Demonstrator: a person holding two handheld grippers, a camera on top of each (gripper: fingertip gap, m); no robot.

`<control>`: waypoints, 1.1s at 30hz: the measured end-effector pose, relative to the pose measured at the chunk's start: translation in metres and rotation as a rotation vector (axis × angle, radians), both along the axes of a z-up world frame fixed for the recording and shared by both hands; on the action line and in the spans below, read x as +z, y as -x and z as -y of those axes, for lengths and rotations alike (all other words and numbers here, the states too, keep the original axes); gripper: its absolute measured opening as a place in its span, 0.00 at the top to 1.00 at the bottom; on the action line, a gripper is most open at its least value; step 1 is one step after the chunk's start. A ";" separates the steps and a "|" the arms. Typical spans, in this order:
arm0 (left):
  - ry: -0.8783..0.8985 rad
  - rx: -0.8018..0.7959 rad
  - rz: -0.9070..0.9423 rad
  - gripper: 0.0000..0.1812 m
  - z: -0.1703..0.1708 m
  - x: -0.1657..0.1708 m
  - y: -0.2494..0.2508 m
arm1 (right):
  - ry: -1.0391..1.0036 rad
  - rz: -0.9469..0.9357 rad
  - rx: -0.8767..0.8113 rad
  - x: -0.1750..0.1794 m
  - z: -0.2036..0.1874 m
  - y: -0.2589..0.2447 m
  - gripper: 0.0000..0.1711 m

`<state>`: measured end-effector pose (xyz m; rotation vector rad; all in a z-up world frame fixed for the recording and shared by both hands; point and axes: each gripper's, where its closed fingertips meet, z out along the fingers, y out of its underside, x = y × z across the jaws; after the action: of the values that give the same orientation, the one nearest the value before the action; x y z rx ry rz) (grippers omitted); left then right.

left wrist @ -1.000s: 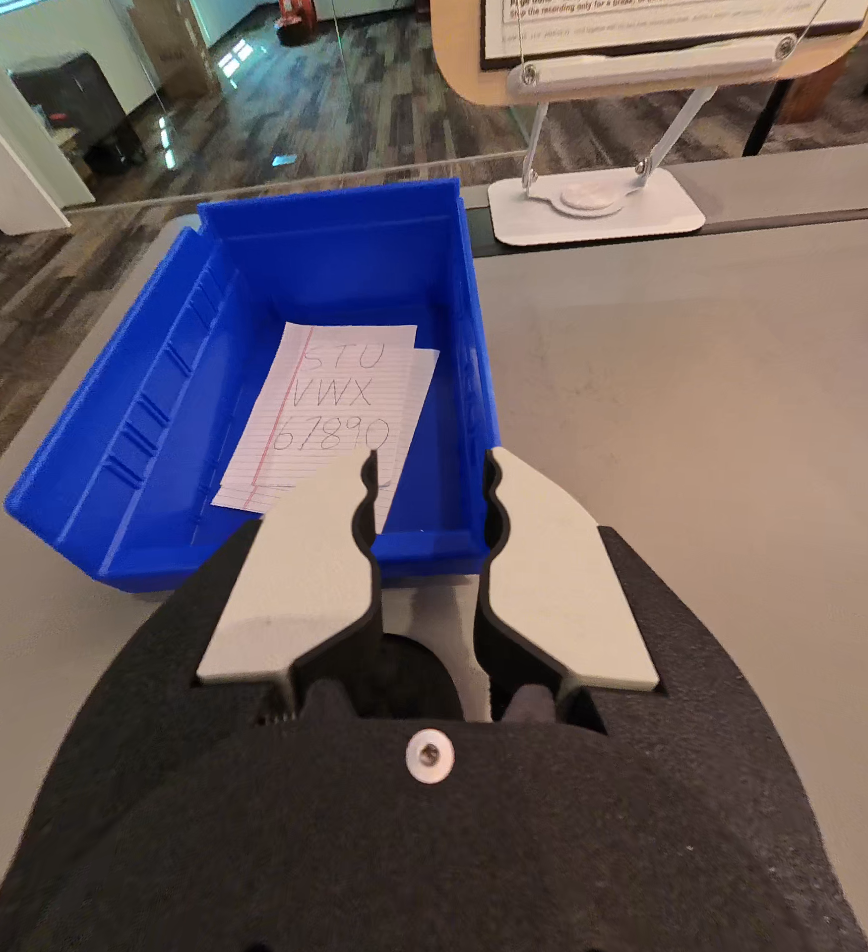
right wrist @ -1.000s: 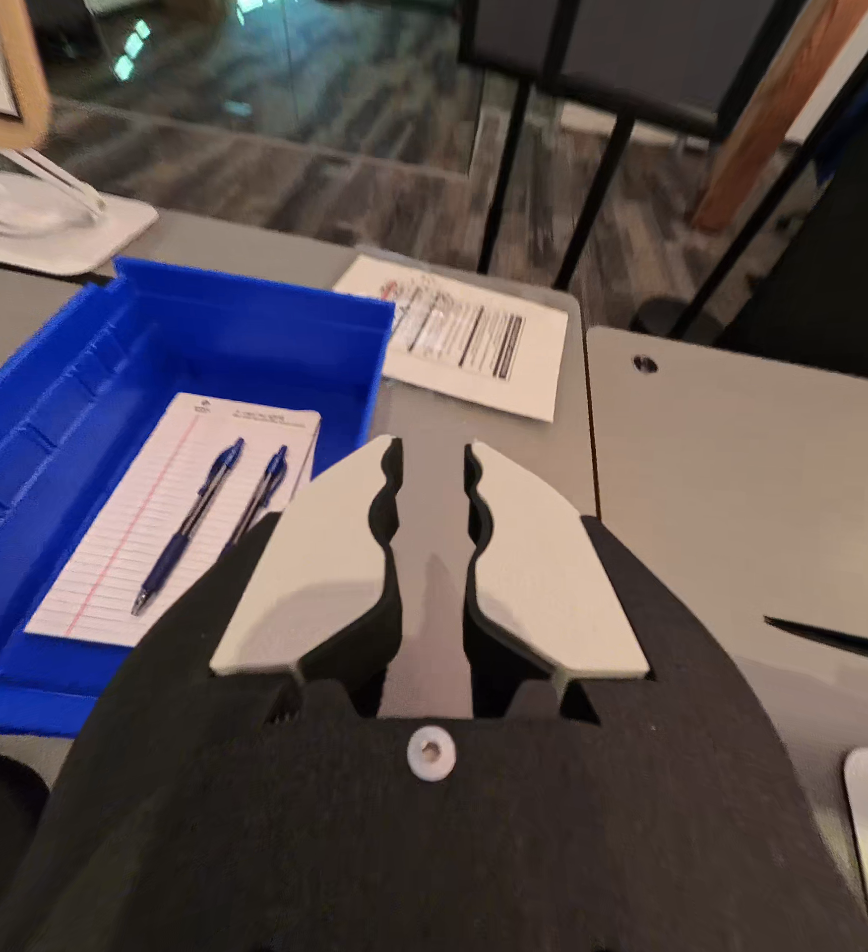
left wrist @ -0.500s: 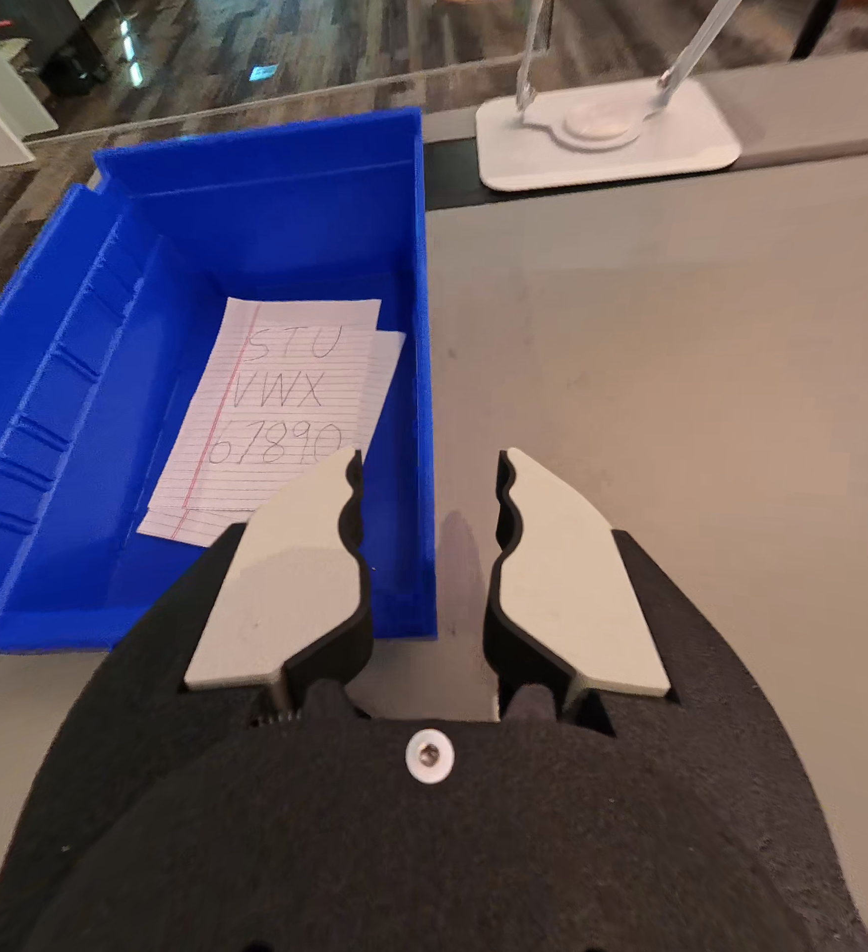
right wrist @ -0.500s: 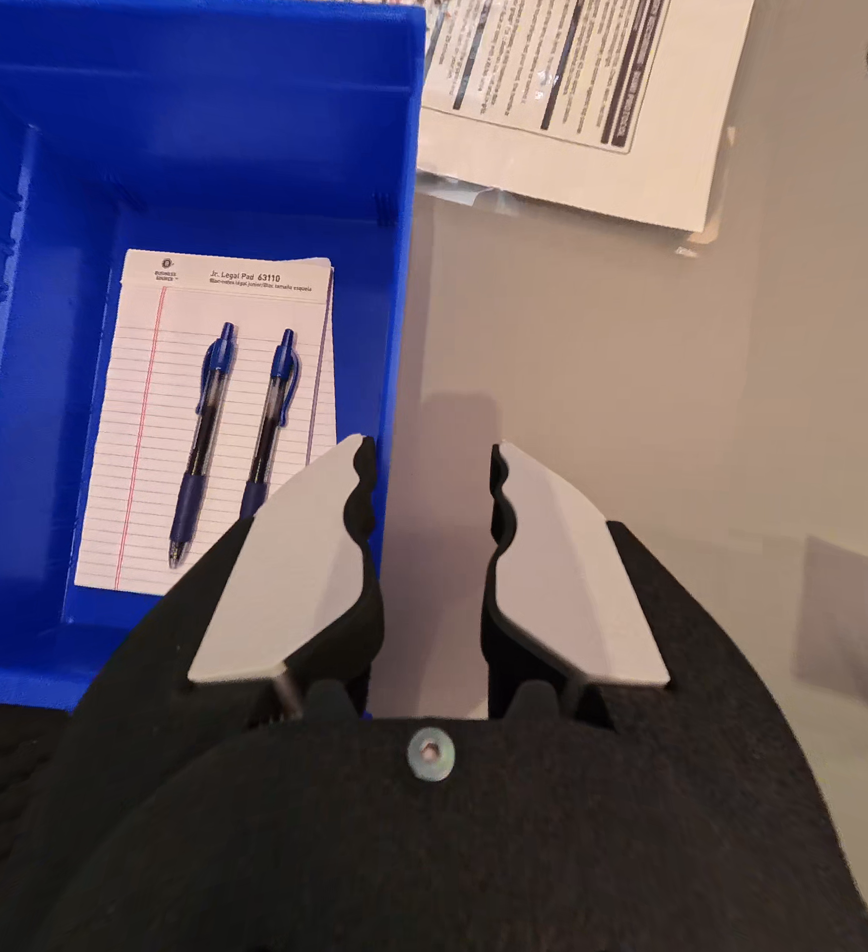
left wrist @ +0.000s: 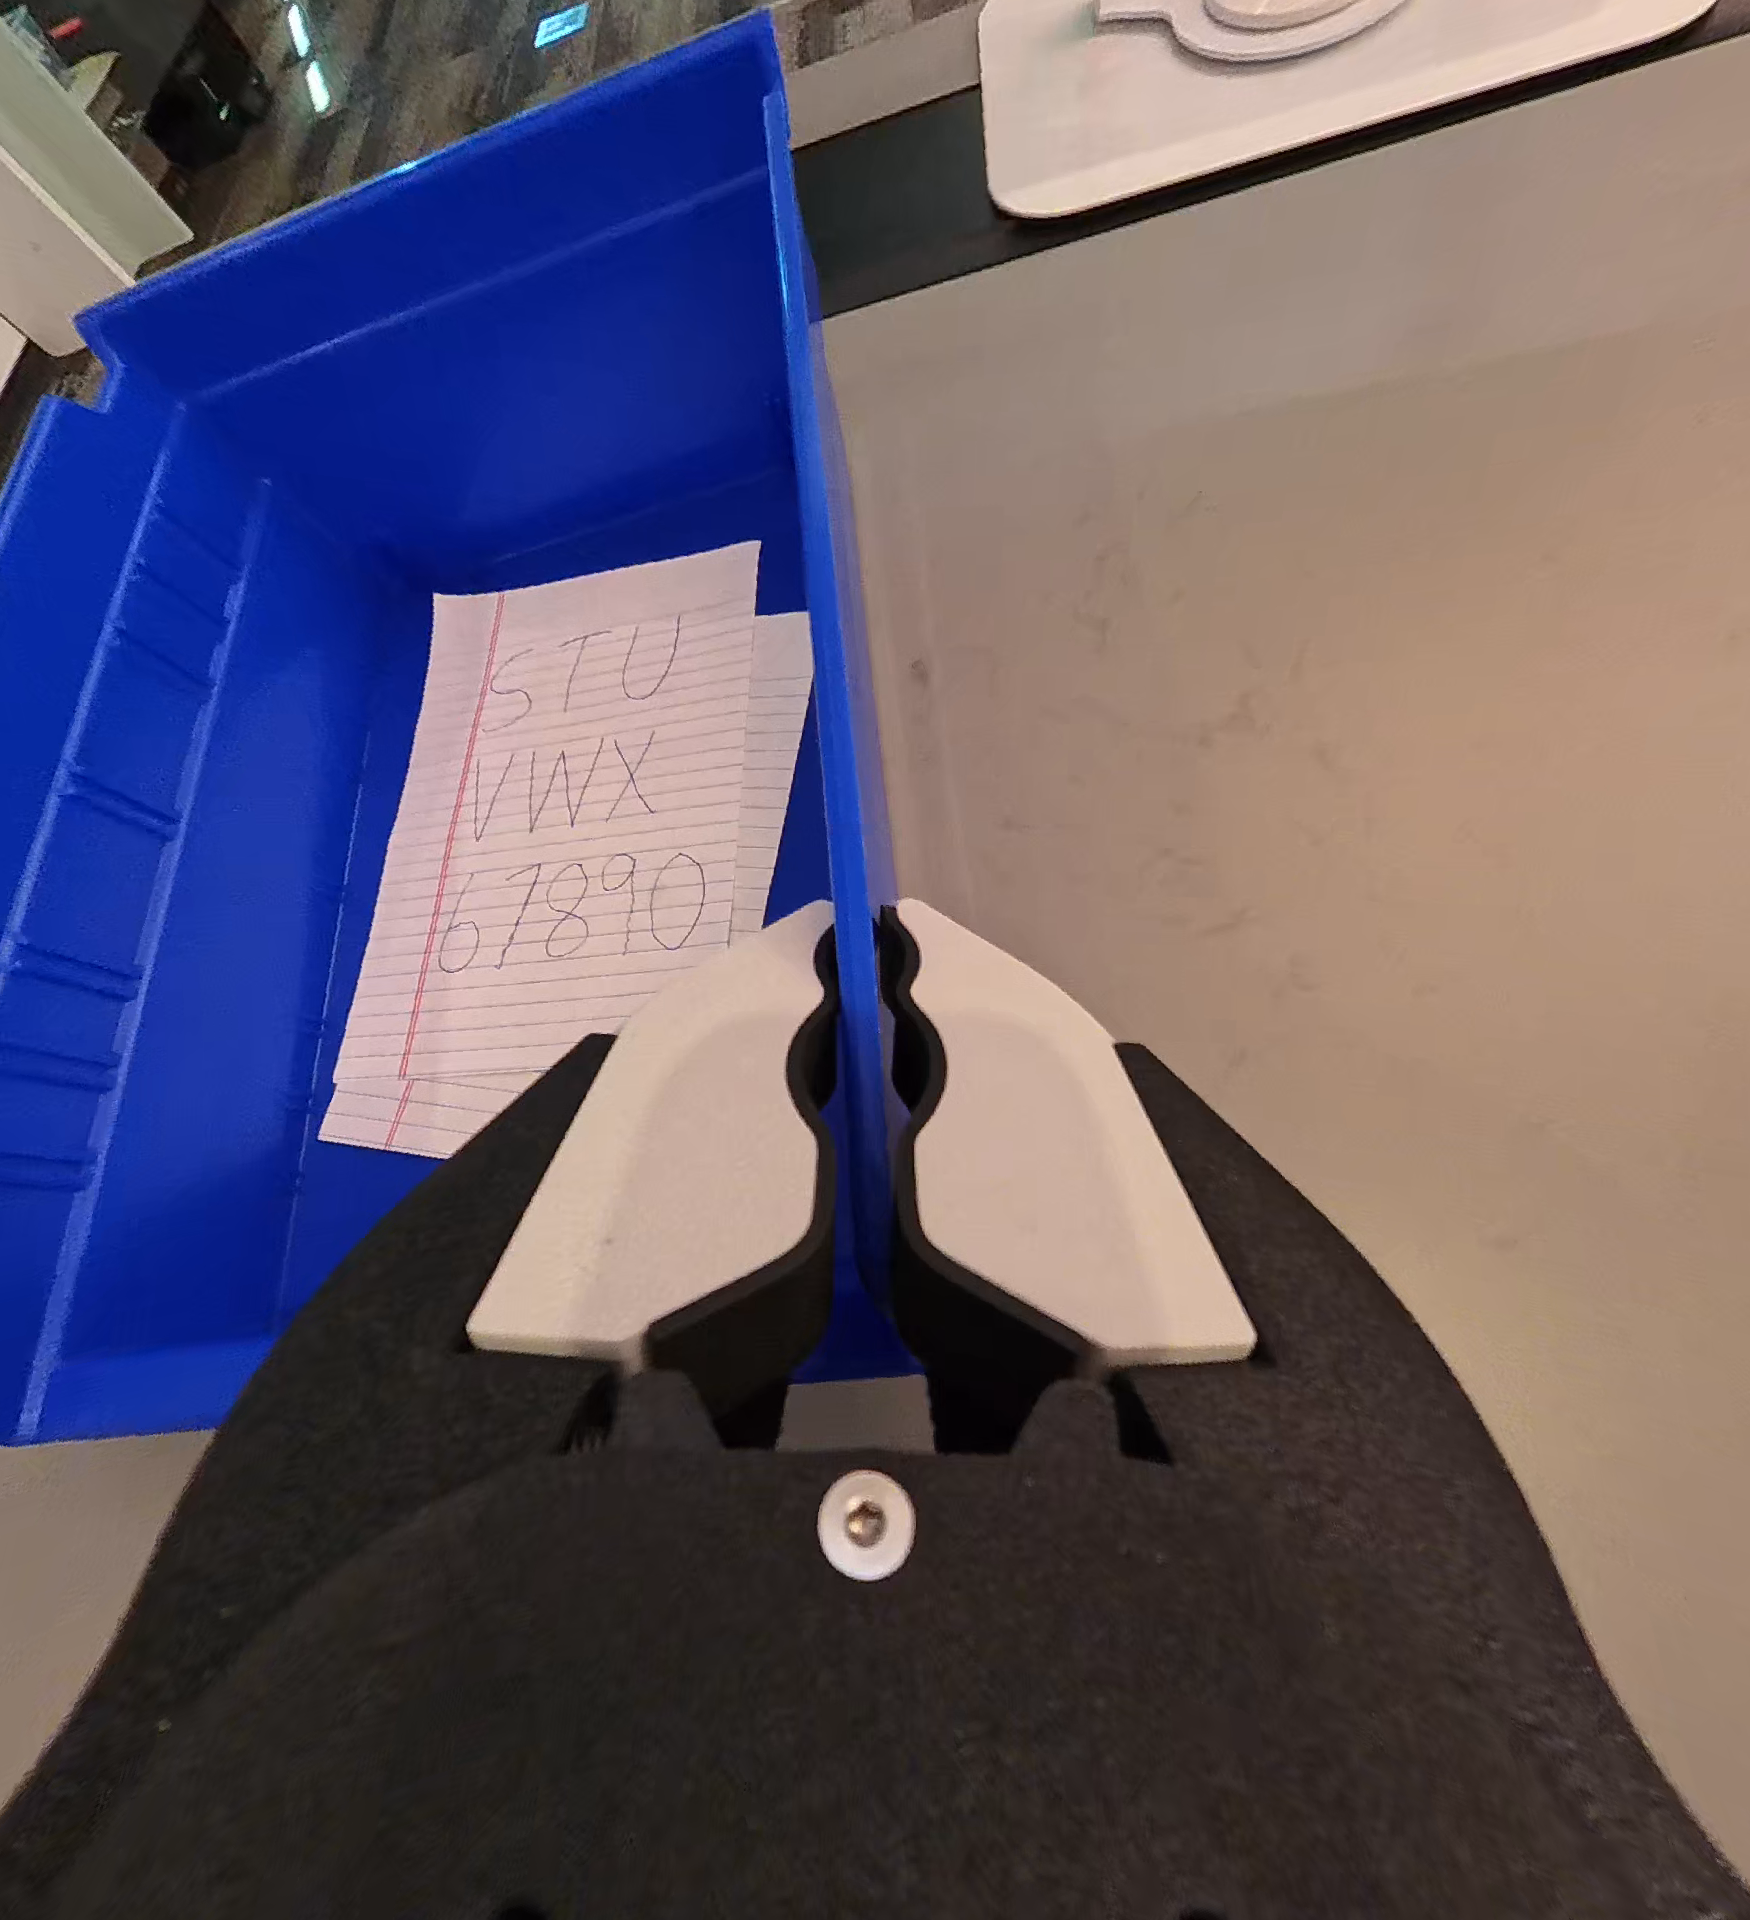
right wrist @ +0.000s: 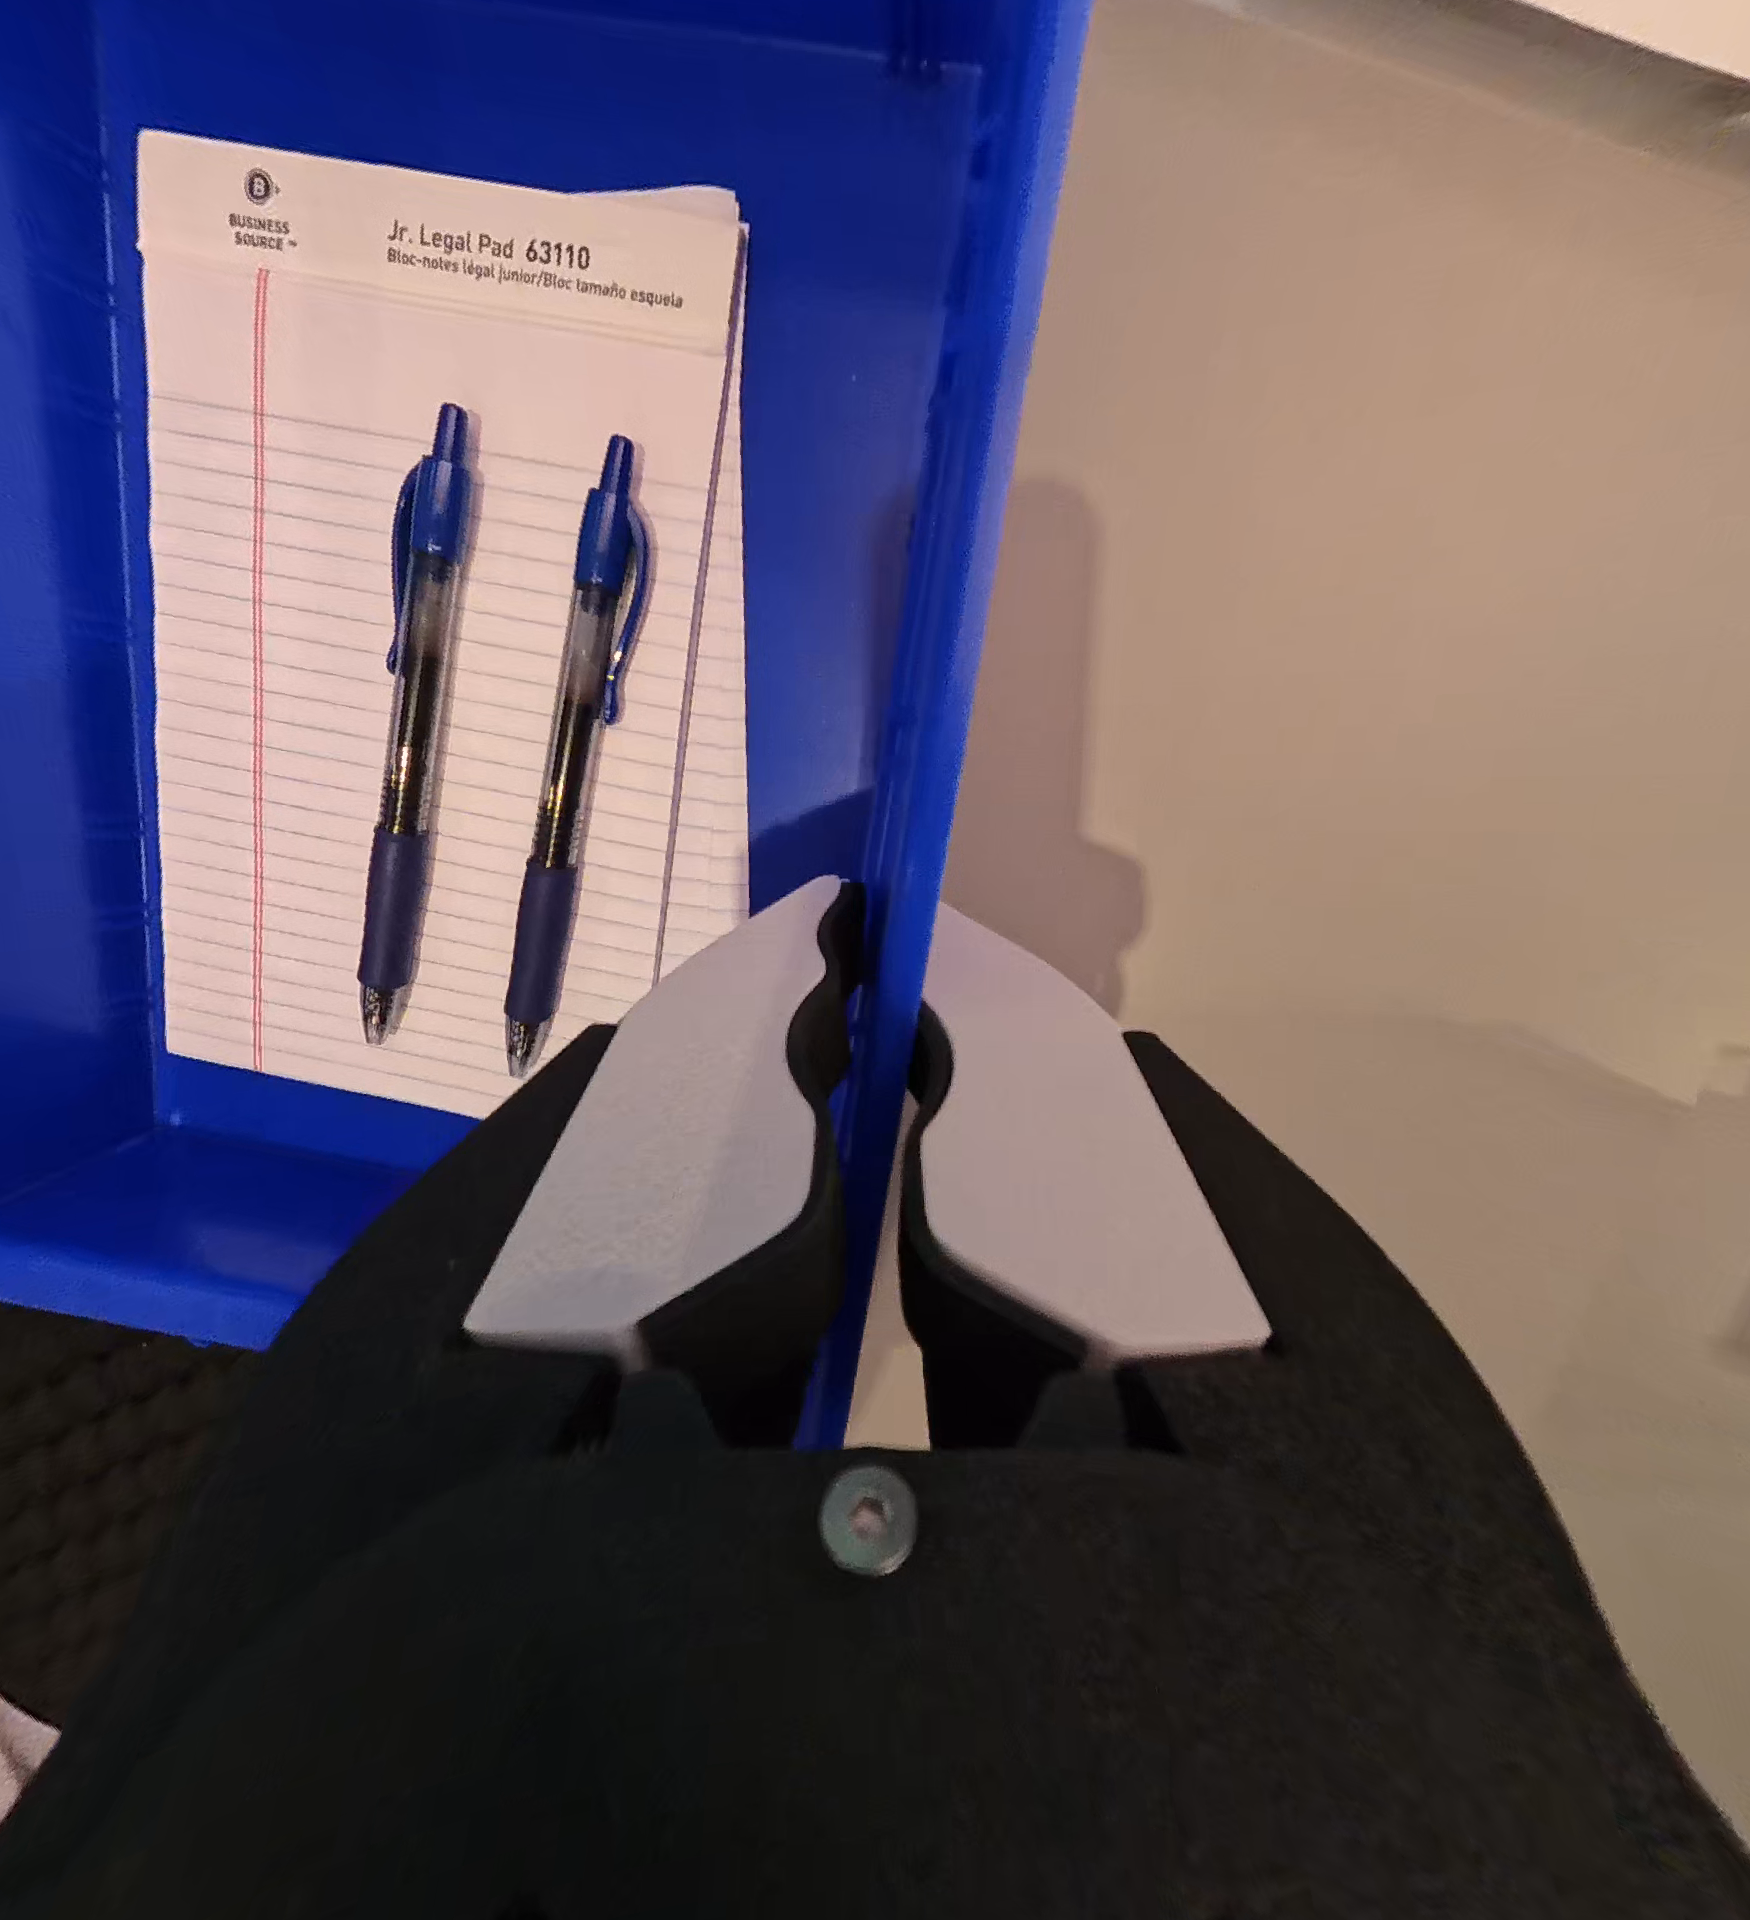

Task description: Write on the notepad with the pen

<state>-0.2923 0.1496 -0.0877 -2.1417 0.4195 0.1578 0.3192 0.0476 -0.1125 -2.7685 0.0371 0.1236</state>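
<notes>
In the right wrist view a white lined notepad (right wrist: 279, 623) lies in a blue bin (right wrist: 954, 468). Two blue pens lie side by side on it, one on the left (right wrist: 414, 727) and one on the right (right wrist: 580, 727). My right gripper (right wrist: 876, 914) is shut on this bin's right wall, near its front corner. In the left wrist view another blue bin (left wrist: 175, 831) holds loose lined sheets (left wrist: 580, 831) with handwriting. My left gripper (left wrist: 858, 920) is shut on that bin's right wall.
Both bins sit on a grey table (left wrist: 1370, 831). A white stand base (left wrist: 1266, 94) lies at the table's far edge. A dark padded thing (right wrist: 71, 1507) shows below the right bin's front. A printed sheet's corner (right wrist: 1681, 42) lies at the far right. The grippers' ends are close to 60 cm from one another. The dark padded thing (right wrist: 71, 1507) is closer to my right gripper, around 30 cm from its tips; the left tips are 45 cm off.
Both grippers have moved down and forward over the right walls of their bins and closed on them. Half a second ago both were open above the table beside the walls.
</notes>
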 end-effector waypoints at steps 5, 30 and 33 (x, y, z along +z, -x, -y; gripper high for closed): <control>0.001 -0.035 -0.023 0.97 0.008 0.000 -0.019 | -0.011 -0.032 -0.028 0.000 0.000 0.000 0.97; 0.057 -0.504 0.058 0.80 0.114 0.000 -0.257 | 0.046 -0.169 -0.132 -0.011 0.016 0.030 0.94; -0.021 -0.551 0.154 0.79 0.126 0.028 -0.267 | 0.037 -0.240 -0.143 -0.010 0.017 0.034 0.91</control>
<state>-0.0257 0.0235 -0.0594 -1.9231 0.8887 -0.3116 0.2853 0.0305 -0.1228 -2.7613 0.3014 0.4195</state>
